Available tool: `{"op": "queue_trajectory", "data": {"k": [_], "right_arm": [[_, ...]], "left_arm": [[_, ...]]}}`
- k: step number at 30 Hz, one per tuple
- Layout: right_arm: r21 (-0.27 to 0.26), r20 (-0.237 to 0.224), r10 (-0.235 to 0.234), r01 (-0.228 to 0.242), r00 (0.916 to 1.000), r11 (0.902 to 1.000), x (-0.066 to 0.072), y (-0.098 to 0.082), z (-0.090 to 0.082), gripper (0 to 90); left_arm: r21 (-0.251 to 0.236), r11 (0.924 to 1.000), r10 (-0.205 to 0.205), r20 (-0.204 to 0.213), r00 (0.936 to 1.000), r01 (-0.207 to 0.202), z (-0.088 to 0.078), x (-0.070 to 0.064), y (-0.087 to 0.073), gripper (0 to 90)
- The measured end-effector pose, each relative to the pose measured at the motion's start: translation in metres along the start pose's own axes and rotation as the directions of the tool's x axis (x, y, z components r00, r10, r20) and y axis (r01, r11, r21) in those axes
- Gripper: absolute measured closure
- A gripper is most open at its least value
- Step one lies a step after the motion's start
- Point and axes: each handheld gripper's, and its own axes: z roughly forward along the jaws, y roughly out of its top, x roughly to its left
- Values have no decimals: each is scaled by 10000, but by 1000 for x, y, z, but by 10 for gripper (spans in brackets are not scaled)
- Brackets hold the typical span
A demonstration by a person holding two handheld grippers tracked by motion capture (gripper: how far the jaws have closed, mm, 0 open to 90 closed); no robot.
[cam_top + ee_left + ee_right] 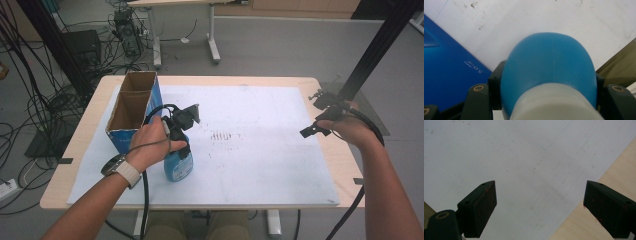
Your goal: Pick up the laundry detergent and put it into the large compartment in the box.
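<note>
**Left gripper clamped on blue bottle; right gripper idle and open**

On the white mat [260, 150] that covers the wooden table [330, 155], near its front-left part, a blue bottle [177, 167] stands upright. It sits just beside the near end of a blue cardboard box [134, 112], which is open at the top and split into two compartments.

Left gripper [181, 142]: comes down on the bottle from above, held in the person's left hand [150, 147]. In the left gripper view the blue body of the bottle [549, 72] and its pale neck lie between the two black jaws, pads pressed against both sides. Grip is closed on the bottle. The blue side of the box [449, 75] shows to the left there.

Right gripper [312, 131]: held in the right hand [350, 127] over the right edge of the mat, well apart from bottle and box. In the right gripper view its jaws stand wide apart with nothing between them; mat and bare table edge [599, 202] lie beneath.

Dark smudges [223, 136] mark the mat's middle.
</note>
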Motion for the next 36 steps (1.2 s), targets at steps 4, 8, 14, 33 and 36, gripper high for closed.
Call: {"op": "queue_trajectory", "data": {"k": [4, 8, 14, 33, 36], "right_arm": [[-2, -1, 3, -3, 10000, 10000, 0, 0, -1, 115], [17, 23, 7, -7, 10000, 10000, 0, 0, -1, 115], [47, 28, 4, -4, 10000, 10000, 1, 1, -2, 115], [68, 87, 9, -10, 10000, 10000, 2, 1, -5, 115], [77, 95, -14, 13, 10000, 10000, 2, 2, -5, 115]], "left_arm": [[-6, 10000, 24, 34, 10000, -24, 0, 1, 0, 382], [-13, 10000, 38, 54, 10000, -38, 0, 2, 0, 383], [-80, 9999, 65, 65, 10000, -65, 0, 2, -2, 383], [-173, 9998, 59, 110, 9999, -58, 1, 3, -5, 386], [-212, 9998, 65, 124, 9999, -63, 1, 3, -6, 386]]}}
